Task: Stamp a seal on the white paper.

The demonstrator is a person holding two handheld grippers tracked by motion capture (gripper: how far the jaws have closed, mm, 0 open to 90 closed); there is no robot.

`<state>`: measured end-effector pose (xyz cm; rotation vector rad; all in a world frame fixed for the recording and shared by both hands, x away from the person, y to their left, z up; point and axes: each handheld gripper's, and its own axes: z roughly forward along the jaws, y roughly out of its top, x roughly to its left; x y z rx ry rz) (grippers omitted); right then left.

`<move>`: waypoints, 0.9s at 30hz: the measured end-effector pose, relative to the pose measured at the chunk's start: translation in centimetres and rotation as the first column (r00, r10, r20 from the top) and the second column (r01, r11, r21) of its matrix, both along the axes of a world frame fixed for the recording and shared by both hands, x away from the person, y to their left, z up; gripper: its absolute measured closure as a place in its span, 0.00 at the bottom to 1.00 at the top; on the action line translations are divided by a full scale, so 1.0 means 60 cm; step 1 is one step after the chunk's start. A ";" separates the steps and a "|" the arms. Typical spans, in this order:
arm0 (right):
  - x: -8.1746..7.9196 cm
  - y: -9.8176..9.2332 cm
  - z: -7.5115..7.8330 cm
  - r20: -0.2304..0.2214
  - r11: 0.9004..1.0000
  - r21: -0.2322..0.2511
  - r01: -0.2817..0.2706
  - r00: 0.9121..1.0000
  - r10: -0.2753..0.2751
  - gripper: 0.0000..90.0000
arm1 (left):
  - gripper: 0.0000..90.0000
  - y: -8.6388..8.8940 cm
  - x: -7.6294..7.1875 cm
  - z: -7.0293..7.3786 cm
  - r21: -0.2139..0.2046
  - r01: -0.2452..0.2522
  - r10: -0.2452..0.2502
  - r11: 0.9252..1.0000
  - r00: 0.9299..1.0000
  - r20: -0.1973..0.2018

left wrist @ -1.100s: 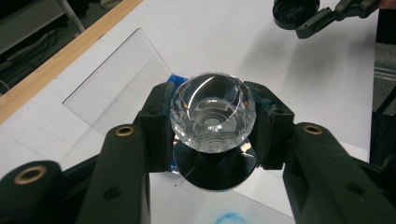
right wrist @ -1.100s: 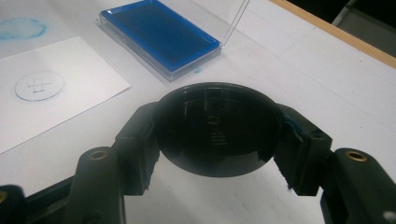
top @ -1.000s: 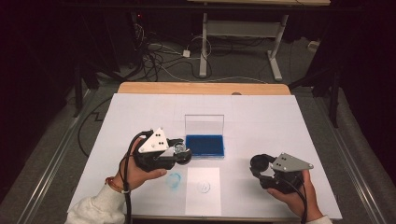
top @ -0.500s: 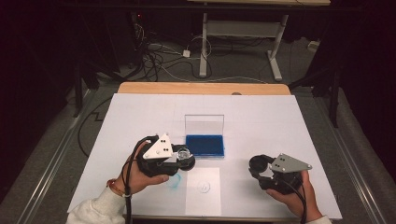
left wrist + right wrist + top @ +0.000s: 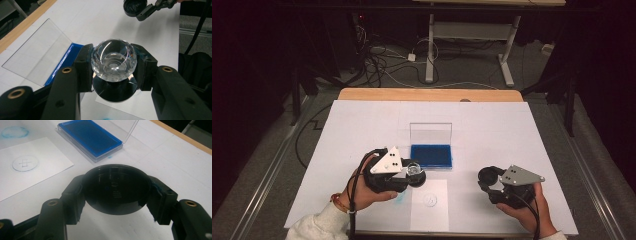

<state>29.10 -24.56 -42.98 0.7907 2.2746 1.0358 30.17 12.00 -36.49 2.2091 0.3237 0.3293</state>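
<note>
The black cap (image 5: pixel 116 190) in my right gripper (image 5: pixel 499 182) has small pale print inside, too tiny to read. On the white sheet (image 5: pixel 429 210) sits a round stamped mark (image 5: pixel 25 163) with a cross-like figure. The open clear-lidded case (image 5: pixel 431 134) holds a blue ink pad (image 5: pixel 431 156). My left gripper (image 5: pixel 412 172) is clamped on the faceted clear stamp (image 5: pixel 114 62), glassy above a black round base, held just beside the pad's near edge above the sheet. My right jaws are clamped on the cap, well apart to the right.
</note>
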 end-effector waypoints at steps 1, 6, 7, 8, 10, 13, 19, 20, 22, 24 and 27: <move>0.000 0.000 0.000 0.000 1.000 0.000 -0.001 1.000 0.001 0.43 | 0.61 -0.001 0.000 -0.001 -0.001 0.002 -0.002 1.000 1.000 -0.002; 0.000 0.001 0.000 -0.001 1.000 -0.001 -0.001 1.000 0.001 0.43 | 0.61 -0.009 -0.003 -0.005 0.008 0.025 -0.025 1.000 1.000 -0.010; 0.000 0.001 -0.001 -0.002 1.000 -0.003 -0.001 1.000 0.001 0.43 | 0.61 -0.011 -0.003 -0.007 0.008 0.031 -0.031 0.999 0.999 -0.014; 0.000 0.001 -0.001 -0.002 1.000 -0.004 -0.001 1.000 0.001 0.43 | 0.61 -0.013 -0.004 -0.008 0.008 0.038 -0.038 0.999 0.999 -0.017; 0.000 0.002 -0.002 -0.003 1.000 -0.006 -0.004 1.000 0.004 0.43 | 0.61 -0.017 -0.004 -0.011 0.010 0.044 -0.044 0.999 0.999 -0.020; 0.000 0.003 -0.003 -0.005 1.000 -0.008 -0.005 1.000 0.005 0.43 | 0.61 -0.025 -0.005 -0.018 0.024 0.059 -0.058 0.998 0.998 -0.027; 0.001 0.004 -0.003 -0.006 1.000 -0.011 -0.008 1.000 0.008 0.43 | 0.61 -0.045 -0.011 -0.036 0.065 0.090 -0.088 0.994 0.996 -0.032; 0.001 0.004 -0.004 -0.009 1.000 -0.010 -0.008 1.000 0.008 0.43 | 0.61 -0.048 -0.010 -0.040 0.070 0.096 -0.093 0.993 0.995 -0.038; 0.001 0.005 -0.004 -0.010 1.000 -0.013 -0.009 1.000 0.009 0.43 | 0.61 -0.053 -0.008 -0.048 0.077 0.101 -0.098 0.992 0.994 -0.045; 0.000 0.005 -0.004 -0.010 1.000 -0.014 -0.009 1.000 0.009 0.43 | 0.61 -0.057 -0.007 -0.056 0.079 0.101 -0.097 0.992 0.994 -0.048; 0.001 0.004 -0.004 -0.008 1.000 -0.014 -0.008 1.000 0.008 0.43 | 0.61 -0.063 -0.006 -0.067 0.093 0.109 -0.104 0.990 0.993 -0.055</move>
